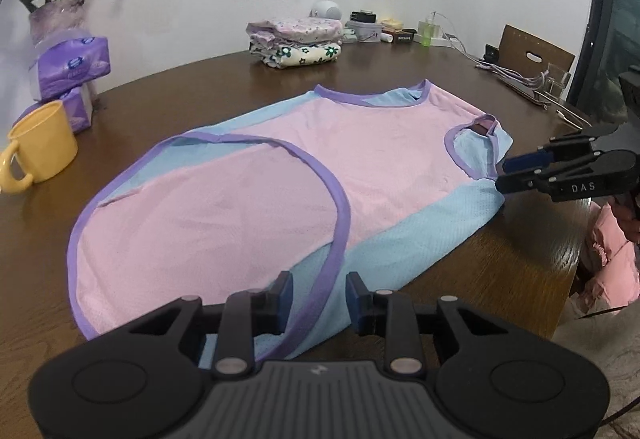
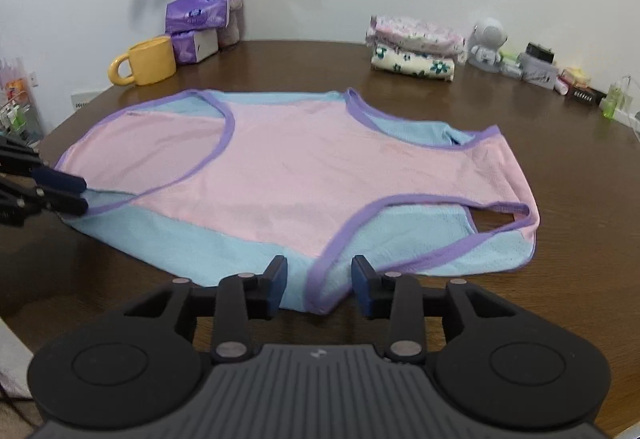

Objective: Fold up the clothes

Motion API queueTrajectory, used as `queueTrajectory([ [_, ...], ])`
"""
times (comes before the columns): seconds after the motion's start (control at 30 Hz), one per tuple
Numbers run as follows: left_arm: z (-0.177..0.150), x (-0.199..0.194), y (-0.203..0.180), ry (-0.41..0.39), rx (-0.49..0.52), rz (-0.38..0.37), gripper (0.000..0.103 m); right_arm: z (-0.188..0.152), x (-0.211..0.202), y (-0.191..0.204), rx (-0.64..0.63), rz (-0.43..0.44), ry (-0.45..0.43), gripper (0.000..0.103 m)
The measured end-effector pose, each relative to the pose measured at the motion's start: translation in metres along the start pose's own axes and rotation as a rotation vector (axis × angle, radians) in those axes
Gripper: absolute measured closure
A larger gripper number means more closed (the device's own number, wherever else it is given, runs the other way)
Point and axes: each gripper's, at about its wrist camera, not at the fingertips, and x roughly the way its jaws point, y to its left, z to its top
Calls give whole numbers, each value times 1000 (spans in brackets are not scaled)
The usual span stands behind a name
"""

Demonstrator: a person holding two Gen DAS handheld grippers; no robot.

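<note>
A pink and light-blue sleeveless top (image 1: 256, 175) with purple trim lies flat on the brown table (image 1: 500, 271); it also shows in the right wrist view (image 2: 296, 175). My left gripper (image 1: 318, 297) is open, its fingers either side of the purple-trimmed near edge of the top. My right gripper (image 2: 319, 281) is open, its fingers either side of the purple armhole trim at the near edge. In the left wrist view the right gripper (image 1: 505, 175) sits at the top's right edge. In the right wrist view the left gripper (image 2: 74, 193) sits at the top's left edge.
A stack of folded floral clothes (image 1: 296, 43) lies at the back of the table. A yellow mug (image 1: 38, 157), purple tissue packs (image 1: 72, 67) and a vase of flowers (image 1: 56, 15) stand at the left. Small items and cables (image 1: 400, 31) line the back right. The table edge (image 1: 560, 323) is close at the right.
</note>
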Motion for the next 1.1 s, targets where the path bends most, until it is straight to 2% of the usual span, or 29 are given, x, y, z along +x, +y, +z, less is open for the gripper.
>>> queueTrajectory([
  [0.13, -3, 7, 2, 45, -21, 10, 79, 0, 7, -5, 1, 79, 44, 70],
  [0.17, -4, 8, 2, 55, -22, 10, 82, 0, 10, -5, -4, 98, 57, 80],
  [0.23, -5, 10, 2, 70, -20, 11, 97, -1, 11, -5, -9, 118, 81, 94],
  [0.27, -5, 10, 4, 77, -29, 5, 100, -2, 10, -6, -12, 123, 88, 97],
  [0.4, -6, 8, 5, 95, -32, 6, 100, -4, 5, -13, 15, 166, 114, 100],
  [0.6, -7, 3, -2, 113, 5, 31, 100, -5, 3, -16, 9, 173, 114, 100],
  [0.67, -6, 1, 0, 103, -19, 35, 95, -5, 2, -17, 9, 185, 108, 97],
  [0.7, -5, -2, 1, 75, -39, 39, 87, -3, -1, -20, 23, 192, 92, 95],
  [0.73, -4, -7, 3, 41, -60, 43, 71, -1, -3, -24, 37, 199, 76, 93],
  [0.77, -3, -12, 3, -1, -78, 51, 60, 1, -7, -27, 51, 197, 54, 89],
  [0.8, -3, -16, 3, -46, -95, 60, 42, 2, -11, -31, 61, 181, 27, 85],
  [0.83, -3, -21, 3, -90, -112, 70, 28, 3, -14, -35, 70, 166, 0, 71],
  [0.87, -3, -23, 2, -121, -123, 79, 25, 3, -18, -38, 80, 151, -27, 59],
  [0.93, -4, -24, -2, -166, -143, 87, 24, 2, -20, -43, 93, 123, -59, 57],
  [1.1, -6, -4, -12, -165, -216, 54, 23, -2, -9, -50, 130, 121, -68, 57],
])
